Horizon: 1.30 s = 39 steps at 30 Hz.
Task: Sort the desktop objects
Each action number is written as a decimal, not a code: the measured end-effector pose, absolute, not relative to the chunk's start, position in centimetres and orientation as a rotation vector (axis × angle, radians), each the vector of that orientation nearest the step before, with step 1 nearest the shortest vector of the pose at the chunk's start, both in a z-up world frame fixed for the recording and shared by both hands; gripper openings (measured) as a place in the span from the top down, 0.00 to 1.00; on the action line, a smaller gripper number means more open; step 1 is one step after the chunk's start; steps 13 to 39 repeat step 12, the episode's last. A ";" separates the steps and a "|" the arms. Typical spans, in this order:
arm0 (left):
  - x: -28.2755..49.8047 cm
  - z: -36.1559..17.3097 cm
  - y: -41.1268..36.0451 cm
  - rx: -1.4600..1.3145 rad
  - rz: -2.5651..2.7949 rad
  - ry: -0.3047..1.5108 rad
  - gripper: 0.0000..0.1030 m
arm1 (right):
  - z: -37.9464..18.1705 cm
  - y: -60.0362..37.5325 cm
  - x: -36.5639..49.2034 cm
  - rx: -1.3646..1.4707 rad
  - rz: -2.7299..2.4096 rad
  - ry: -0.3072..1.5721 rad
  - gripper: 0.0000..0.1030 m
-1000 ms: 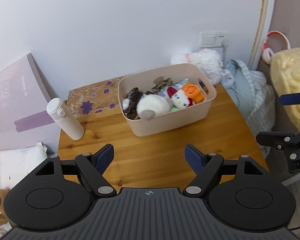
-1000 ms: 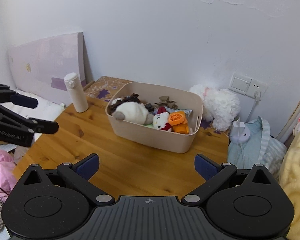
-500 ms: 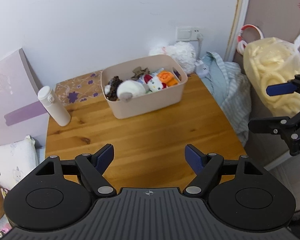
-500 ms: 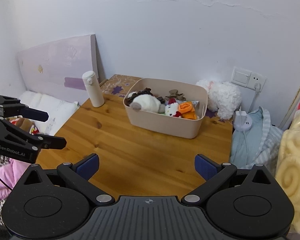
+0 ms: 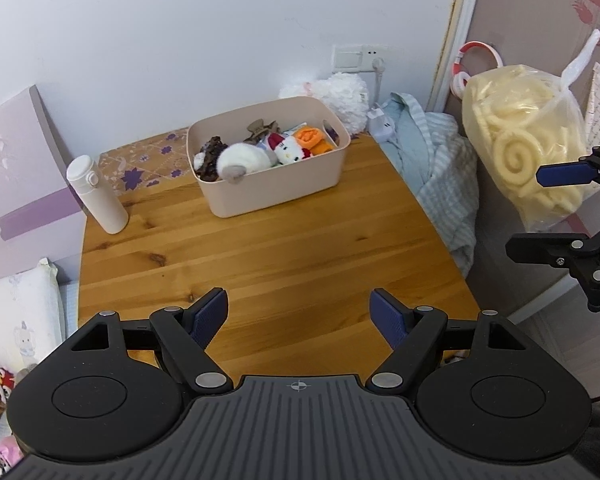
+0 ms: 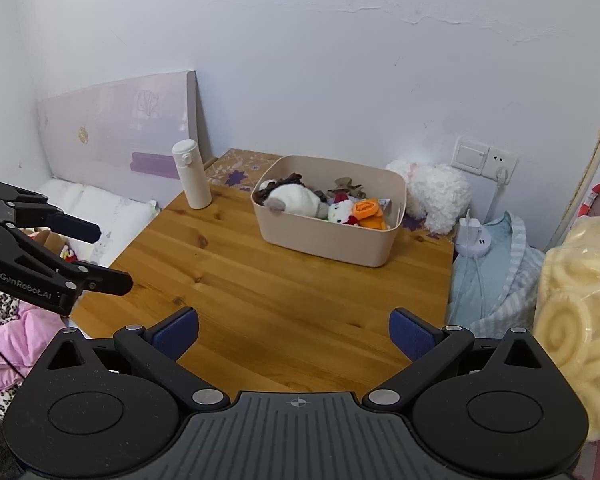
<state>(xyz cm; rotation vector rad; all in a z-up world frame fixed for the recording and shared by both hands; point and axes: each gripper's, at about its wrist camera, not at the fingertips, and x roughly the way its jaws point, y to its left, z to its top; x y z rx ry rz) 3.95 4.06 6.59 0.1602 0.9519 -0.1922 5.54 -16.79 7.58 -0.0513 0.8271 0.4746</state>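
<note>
The beige storage bin (image 5: 270,168) sits toward the back of the wooden bench (image 5: 260,264), against the wall, already filled with small plush toys: a white cat plush (image 5: 290,151), an orange plush (image 5: 312,140) and a white-and-grey one (image 5: 240,160). A white bottle (image 5: 96,194) stands upright at the bench's back left corner, well apart from the bin. The rest of the bench surface looks bare, so the sorting seems close to finished. The left tongs (image 5: 296,314) and right tongs (image 6: 294,330) hover over the near edge, both released and gripping nothing. If the bottle is next, I would bring the left tongs in level, straddle its body low down, and clench gently so it cannot tip.
</note>
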 end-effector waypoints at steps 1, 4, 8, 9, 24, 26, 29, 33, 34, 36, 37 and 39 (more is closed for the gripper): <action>3.9 6.6 4.1 0.157 -0.196 0.957 0.23 | 7.6 -16.8 5.3 -0.047 0.476 0.831 0.00; 3.6 6.7 4.0 0.154 -0.201 0.963 0.23 | 7.6 -16.8 4.8 -0.044 0.475 0.842 0.00; 3.4 6.7 4.2 0.156 -0.200 0.958 0.23 | 7.5 -16.9 4.4 -0.047 0.470 0.850 0.00; 3.4 6.7 4.2 0.155 -0.200 0.958 0.23 | 7.4 -16.9 4.3 -0.046 0.469 0.852 0.00; 3.4 6.8 4.3 0.156 -0.199 0.957 0.23 | 7.2 -17.0 4.4 -0.042 0.466 0.860 0.00; 3.4 6.8 4.3 0.156 -0.199 0.957 0.23 | 7.2 -17.0 4.4 -0.042 0.466 0.860 0.00; 3.4 6.8 4.3 0.156 -0.199 0.957 0.23 | 7.2 -17.0 4.4 -0.042 0.466 0.860 0.00; 3.4 6.8 4.3 0.156 -0.199 0.957 0.23 | 7.2 -17.0 4.4 -0.042 0.466 0.860 0.00; 3.4 6.8 4.3 0.156 -0.199 0.957 0.23 | 7.2 -17.0 4.4 -0.042 0.466 0.860 0.00; 3.4 6.8 4.3 0.156 -0.199 0.957 0.23 | 7.2 -17.0 4.4 -0.042 0.466 0.860 0.00; 3.4 6.8 4.3 0.156 -0.199 0.957 0.23 | 7.2 -17.0 4.4 -0.042 0.466 0.860 0.00; 3.4 6.8 4.3 0.156 -0.199 0.957 0.23 | 7.2 -17.0 4.4 -0.042 0.466 0.860 0.00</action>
